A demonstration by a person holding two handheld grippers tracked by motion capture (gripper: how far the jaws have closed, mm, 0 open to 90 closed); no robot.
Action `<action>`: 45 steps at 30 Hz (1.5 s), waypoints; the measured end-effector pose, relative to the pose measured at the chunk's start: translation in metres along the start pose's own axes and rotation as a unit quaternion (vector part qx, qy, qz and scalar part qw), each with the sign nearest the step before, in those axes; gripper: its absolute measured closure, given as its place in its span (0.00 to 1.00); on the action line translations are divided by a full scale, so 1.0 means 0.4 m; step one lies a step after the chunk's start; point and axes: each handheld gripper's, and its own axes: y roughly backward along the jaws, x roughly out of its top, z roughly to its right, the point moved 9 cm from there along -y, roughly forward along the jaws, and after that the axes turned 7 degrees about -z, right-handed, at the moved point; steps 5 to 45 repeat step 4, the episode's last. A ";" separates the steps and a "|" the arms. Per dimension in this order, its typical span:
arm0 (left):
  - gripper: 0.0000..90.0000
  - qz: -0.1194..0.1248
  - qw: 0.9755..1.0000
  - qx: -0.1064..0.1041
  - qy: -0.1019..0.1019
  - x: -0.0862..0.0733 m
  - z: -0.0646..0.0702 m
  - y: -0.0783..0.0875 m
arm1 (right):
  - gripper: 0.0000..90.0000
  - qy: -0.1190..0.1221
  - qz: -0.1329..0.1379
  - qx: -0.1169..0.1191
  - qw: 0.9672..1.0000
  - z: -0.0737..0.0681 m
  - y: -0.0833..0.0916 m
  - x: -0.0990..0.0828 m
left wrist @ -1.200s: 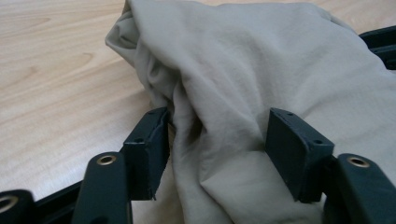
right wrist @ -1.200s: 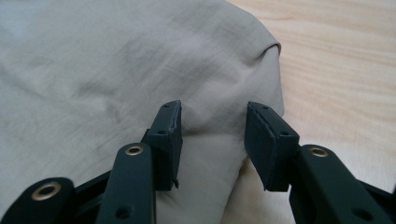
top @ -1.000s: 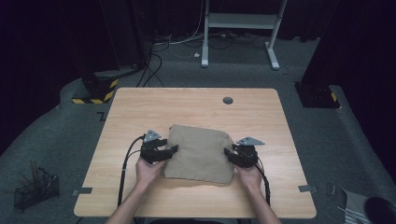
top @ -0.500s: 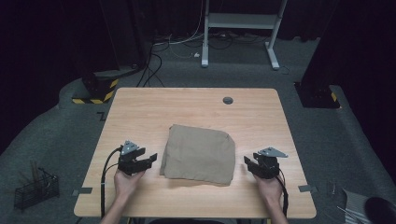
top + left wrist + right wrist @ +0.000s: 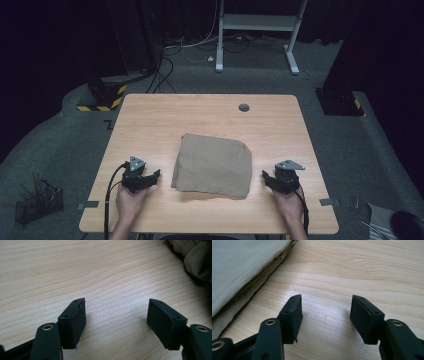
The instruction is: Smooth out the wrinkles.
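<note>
High view: folded tan cloth (image 5: pixel 212 166) lies between left gripper (image 5: pixel 148 178) and right gripper (image 5: pixel 270 180), whose empty jaws have just been spreading apart.

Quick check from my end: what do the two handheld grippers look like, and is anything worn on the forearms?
Both are black. The left gripper and the right gripper each carry a grey three-cornered plate on top and trail a black cable back along the forearm. In the gripper views, each has two blocky black jaws with flat pads, small screw holes, and brass-coloured rivets on the arms behind them. The forearms are bare, with no sleeves in sight.
</note>
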 end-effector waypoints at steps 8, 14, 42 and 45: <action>0.32 -0.001 1.000 0.001 0.002 0.000 -0.001 0.000 | 0.46 -0.001 0.000 -0.002 1.000 0.001 0.000 0.000; 0.32 -0.001 1.000 0.001 0.002 0.000 -0.001 0.000 | 0.46 -0.001 0.000 -0.002 1.000 0.001 0.000 0.000; 0.32 -0.001 1.000 0.001 0.002 0.000 -0.001 0.000 | 0.46 -0.001 0.000 -0.002 1.000 0.001 0.000 0.000; 0.32 -0.001 1.000 0.001 0.002 0.000 -0.001 0.000 | 0.46 -0.001 0.000 -0.002 1.000 0.001 0.000 0.000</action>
